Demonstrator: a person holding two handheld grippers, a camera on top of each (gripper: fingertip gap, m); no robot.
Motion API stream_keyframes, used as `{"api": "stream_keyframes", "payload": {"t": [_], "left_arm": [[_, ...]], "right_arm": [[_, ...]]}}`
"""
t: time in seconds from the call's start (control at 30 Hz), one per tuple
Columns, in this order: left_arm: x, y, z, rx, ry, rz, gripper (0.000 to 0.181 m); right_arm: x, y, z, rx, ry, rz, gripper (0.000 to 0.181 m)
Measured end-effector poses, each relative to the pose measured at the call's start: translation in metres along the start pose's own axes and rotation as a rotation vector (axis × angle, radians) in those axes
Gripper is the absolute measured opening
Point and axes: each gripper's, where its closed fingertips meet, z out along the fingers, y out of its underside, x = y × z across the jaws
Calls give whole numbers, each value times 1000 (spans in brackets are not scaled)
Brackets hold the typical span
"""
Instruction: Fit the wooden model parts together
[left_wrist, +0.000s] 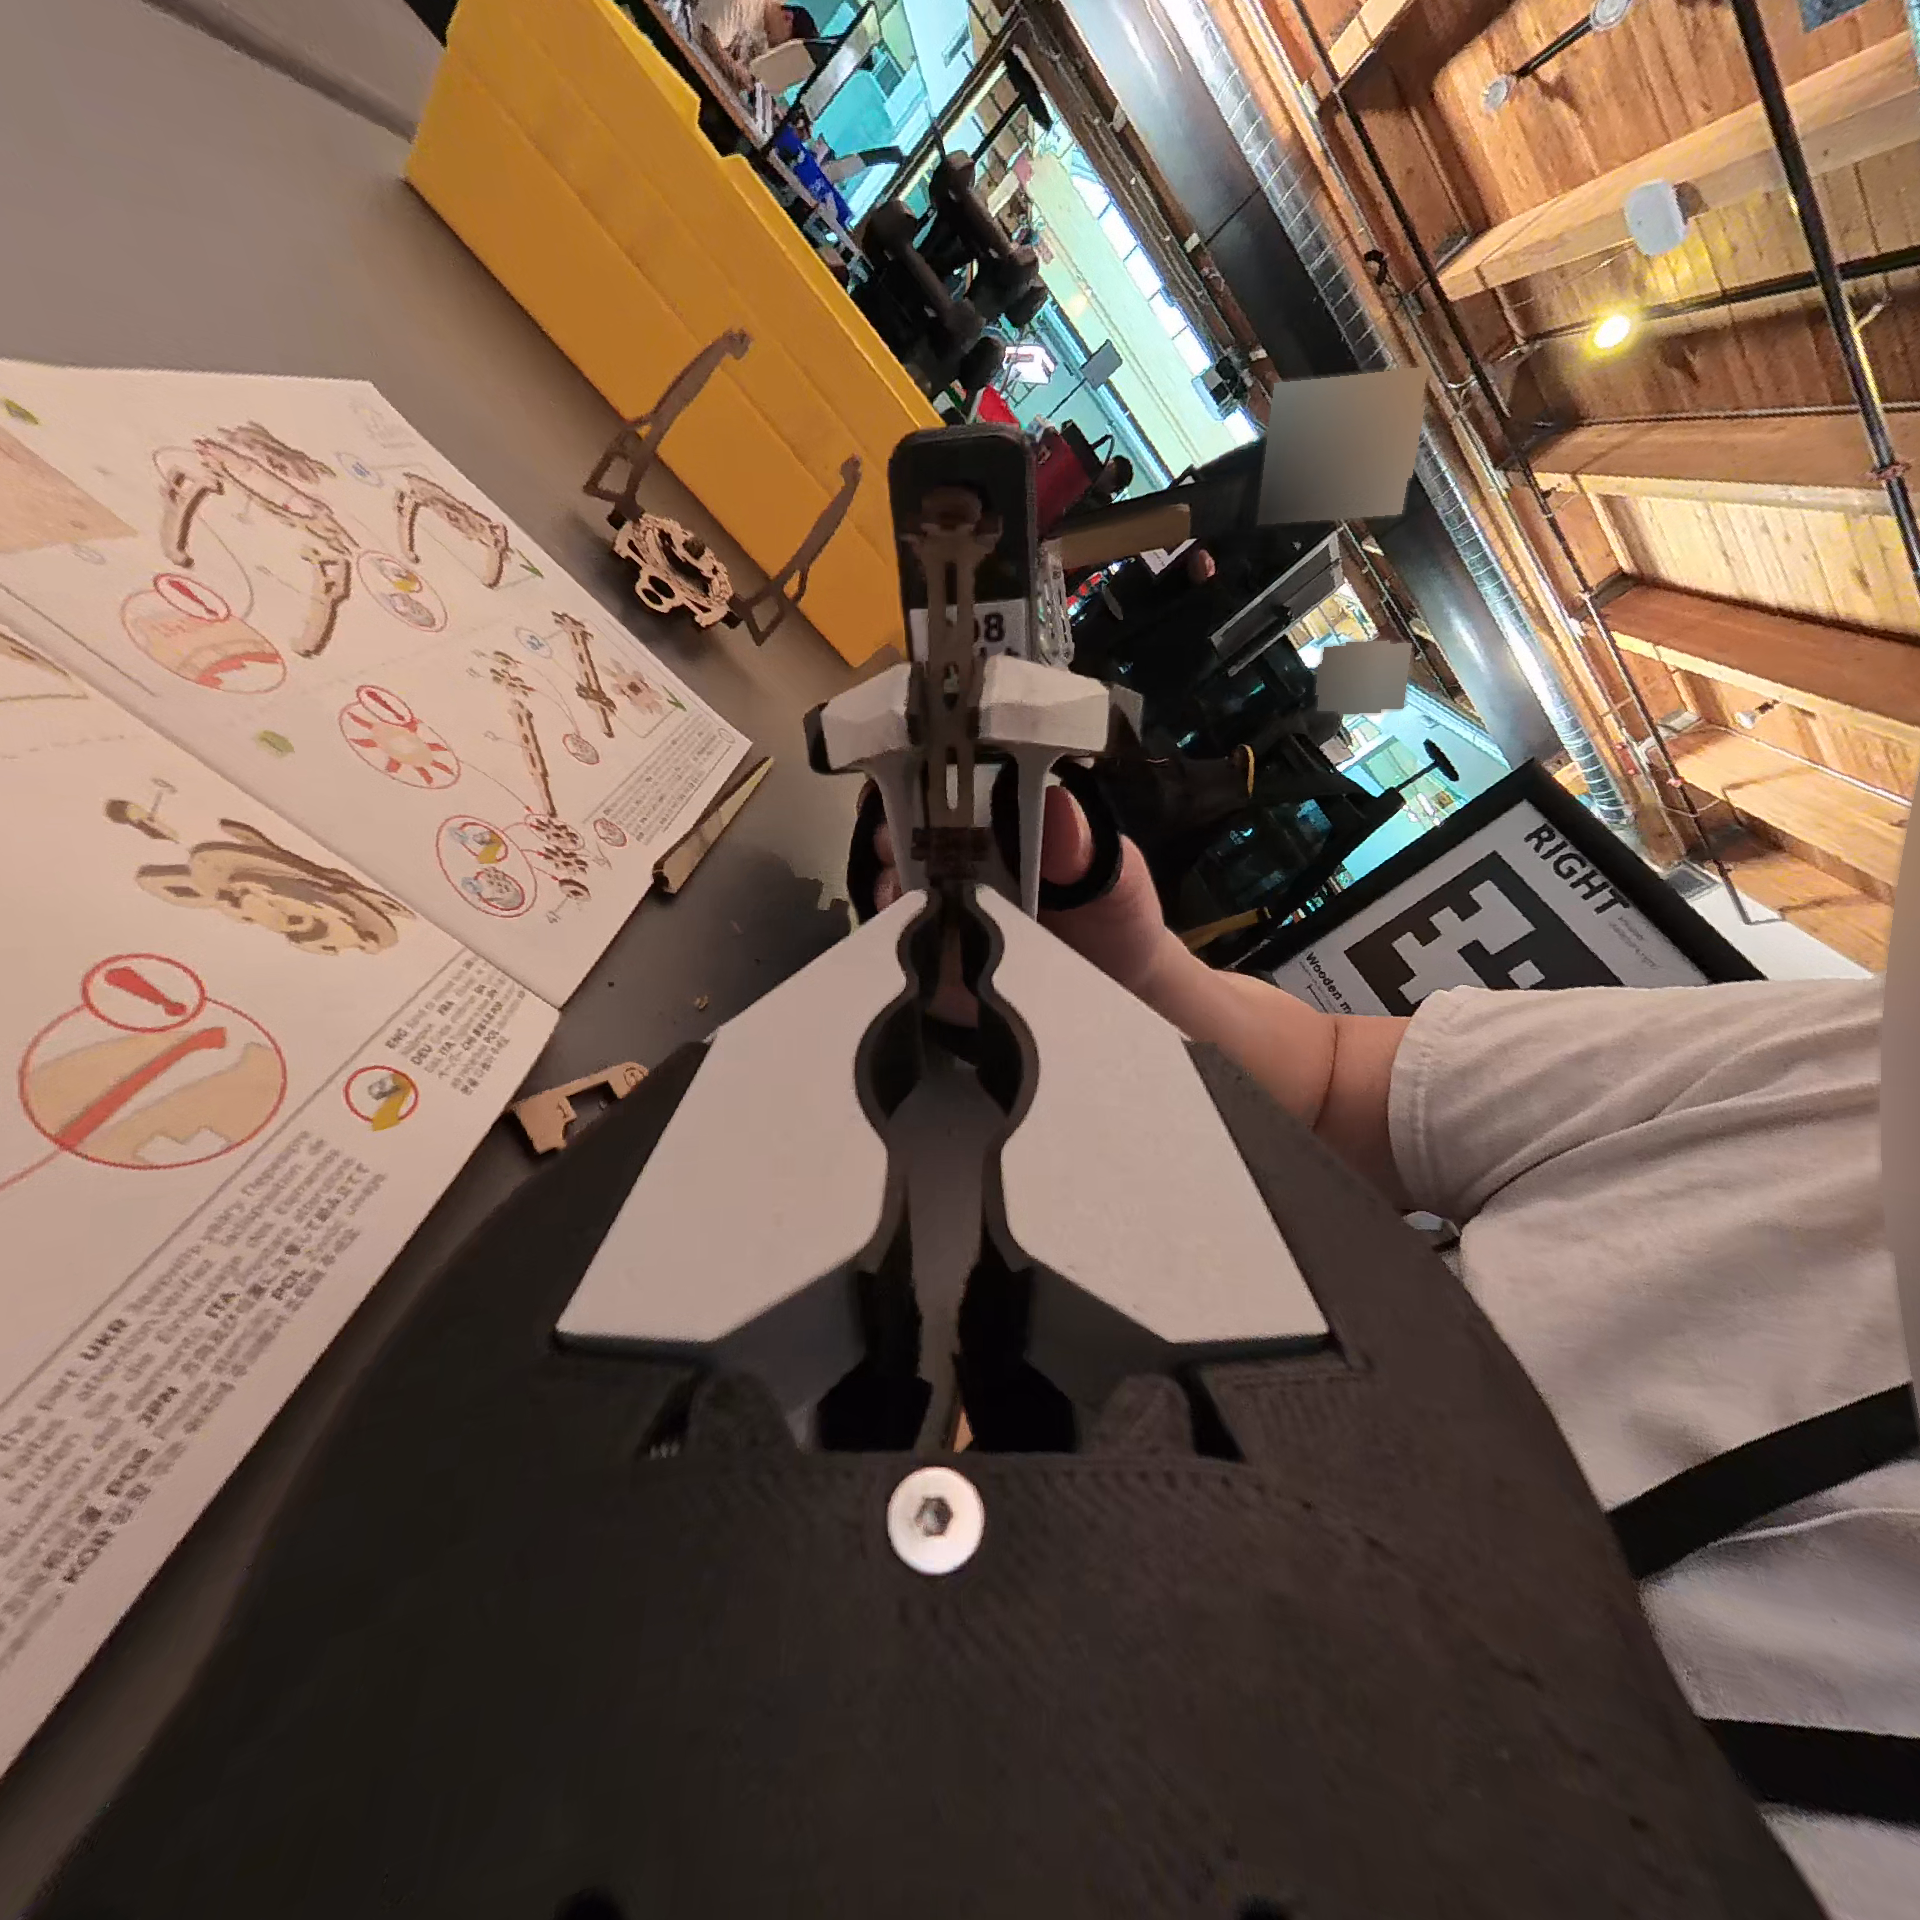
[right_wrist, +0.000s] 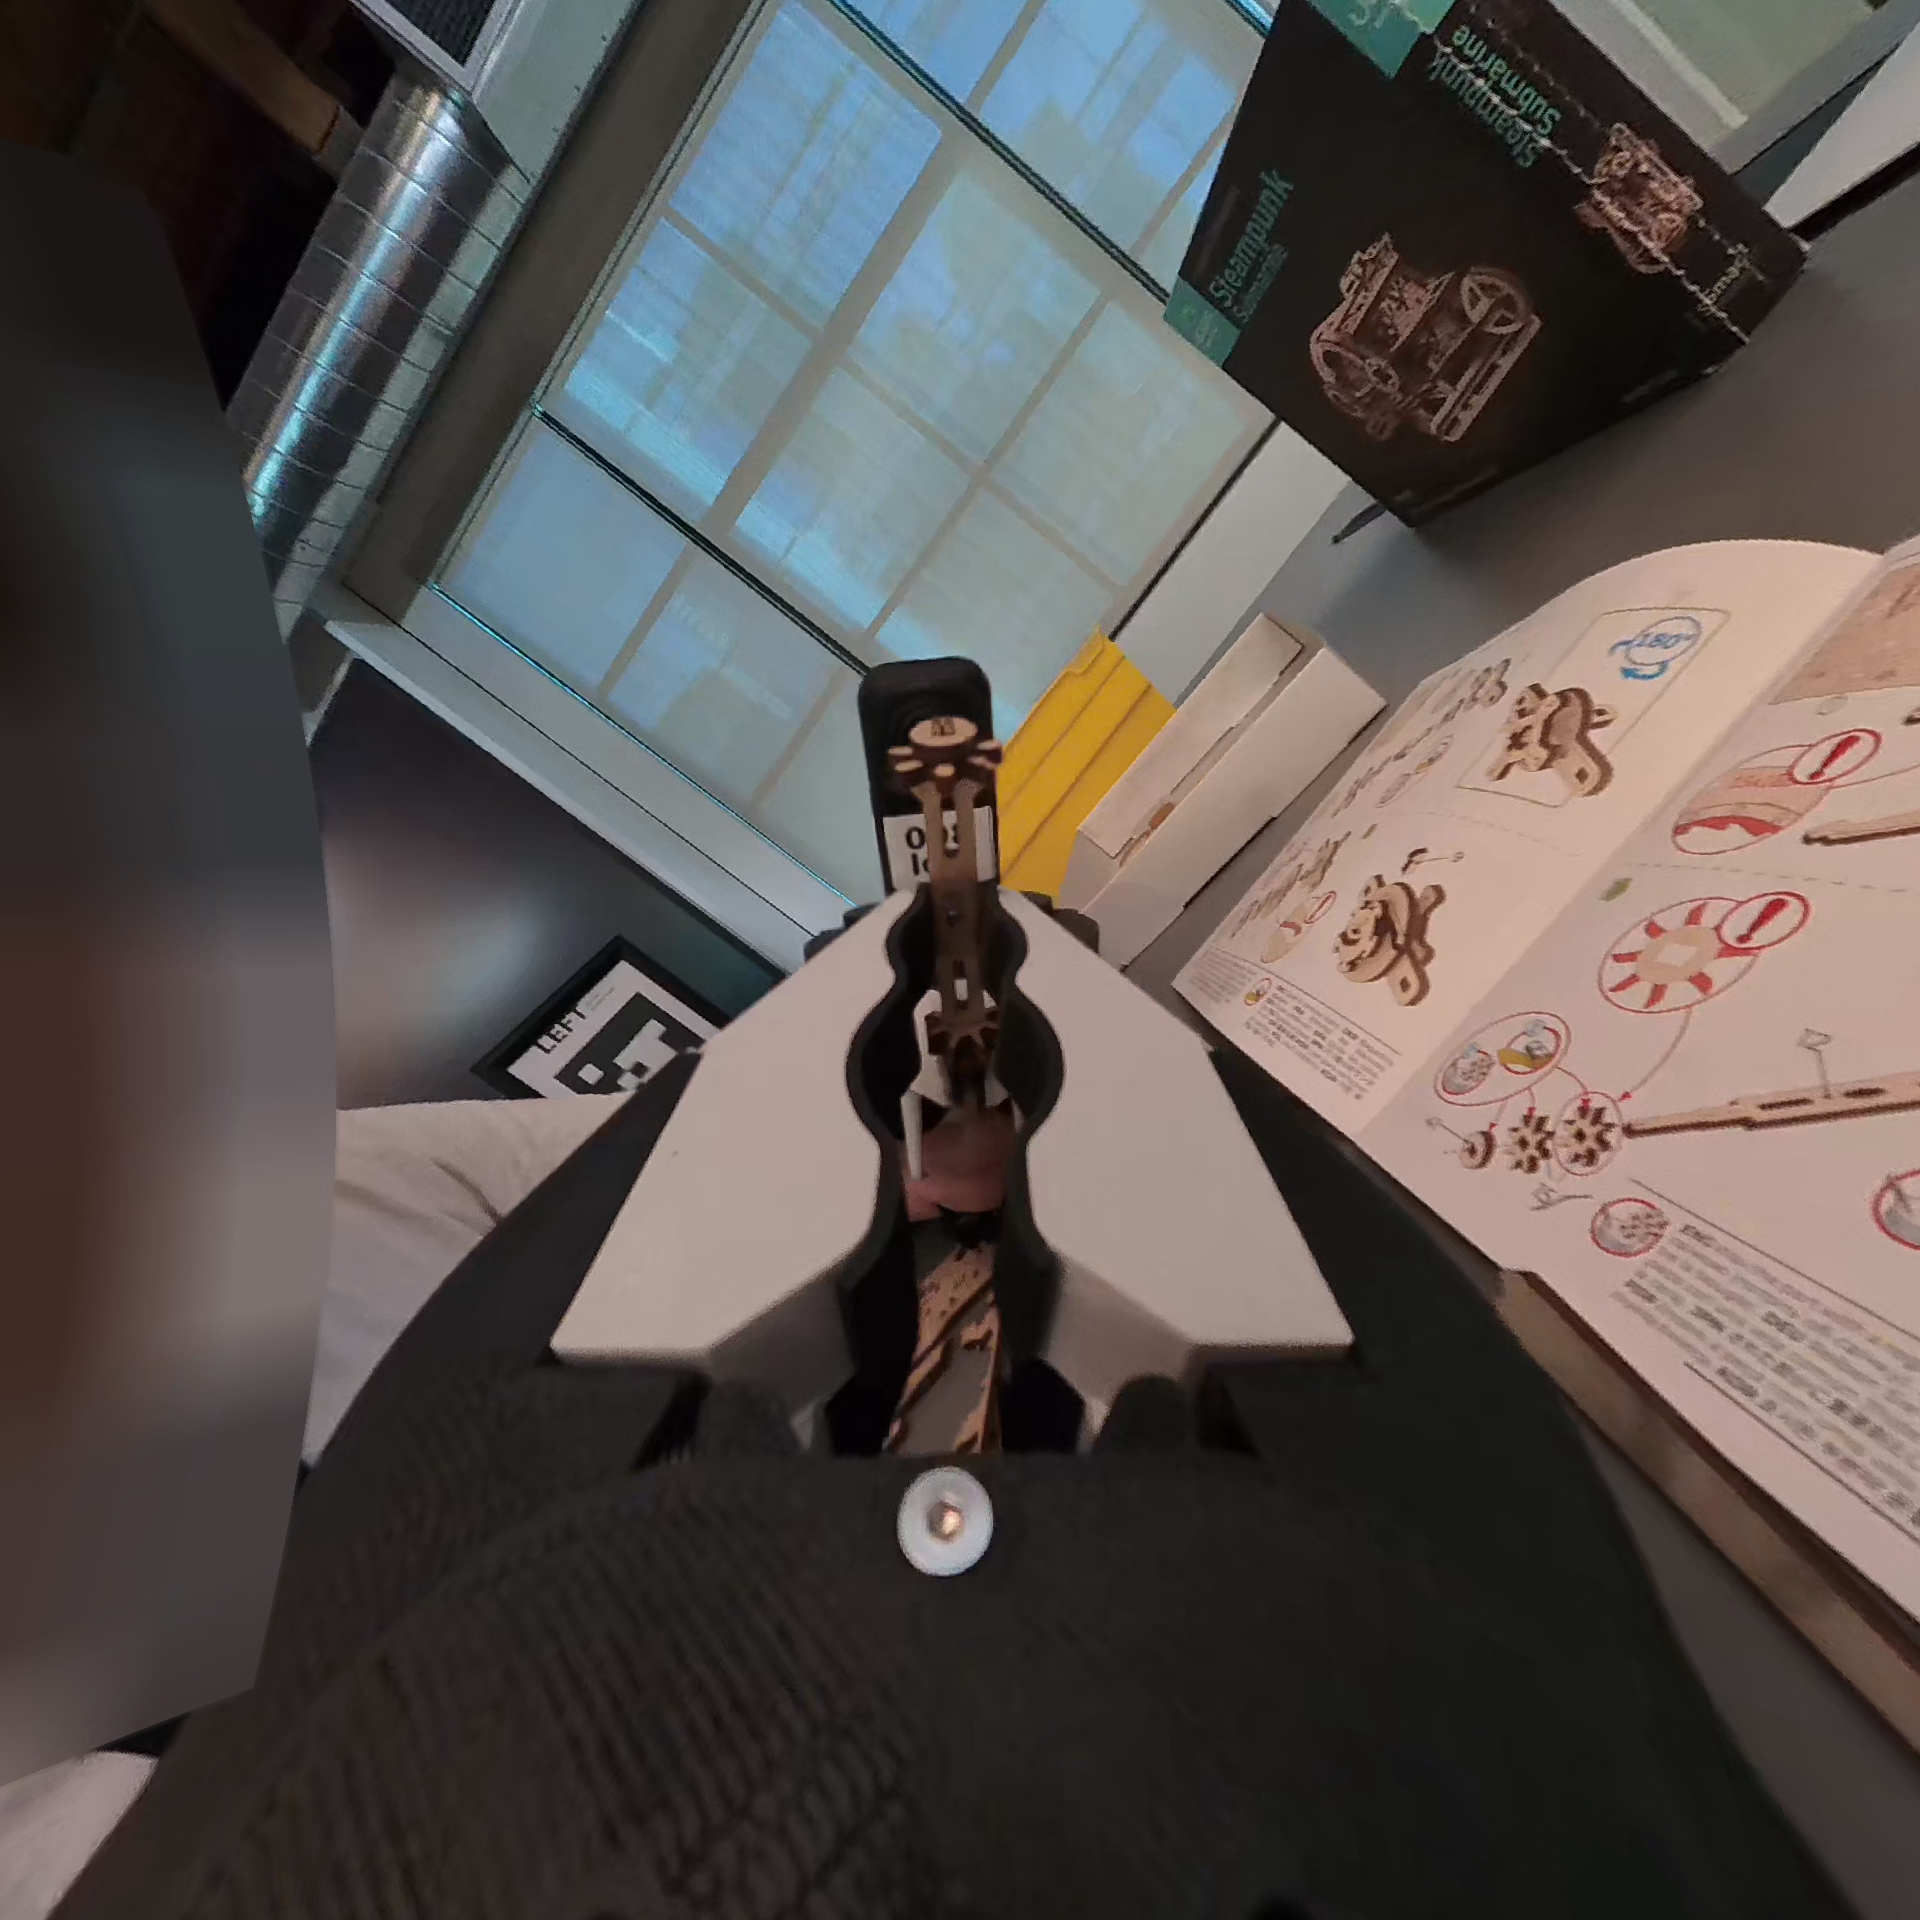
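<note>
- A thin wooden model rod (left_wrist: 948, 717) with a small gear at each end is held in the air between the two grippers, which face each other head-on.
- The left gripper (left_wrist: 951, 904) is clenched on the near end of the rod; its white fingers (left_wrist: 1122, 1122) meet at the tips, just under the small dark gear.
- The right gripper (left_wrist: 956, 717), seen from the left wrist view at 12 o'clock, grasps the same rod farther along; a hand (left_wrist: 1101, 894) holds it from 3 o'clock.
- From the right wrist view, the right gripper (right_wrist: 951, 914) is closed around the rod (right_wrist: 951, 883), whose flower-shaped gear end sticks out at 12 o'clock.
- An open instruction booklet (left_wrist: 312, 727) lies on the grey table (left_wrist: 208, 208) at 9 o'clock in the left view.
- A partly built wooden piece (left_wrist: 681, 566) with two curved arms stands beyond the booklet, at 11 o'clock, just beside a yellow bin (left_wrist: 644, 239).
- Two loose wooden scraps (left_wrist: 717, 826) lie near the booklet's edge.
- A dark model box (right_wrist: 1475, 249) stands at 1 o'clock in the right view.
</note>
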Motion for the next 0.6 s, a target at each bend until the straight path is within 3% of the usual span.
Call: {"api": "stream_keyframes", "payload": {"t": [0.6], "left_arm": [[-4, 2, -5, -12, 0, -7, 0]], "right_arm": [[4, 11, 4, -71, 58, -58, 7]]}}
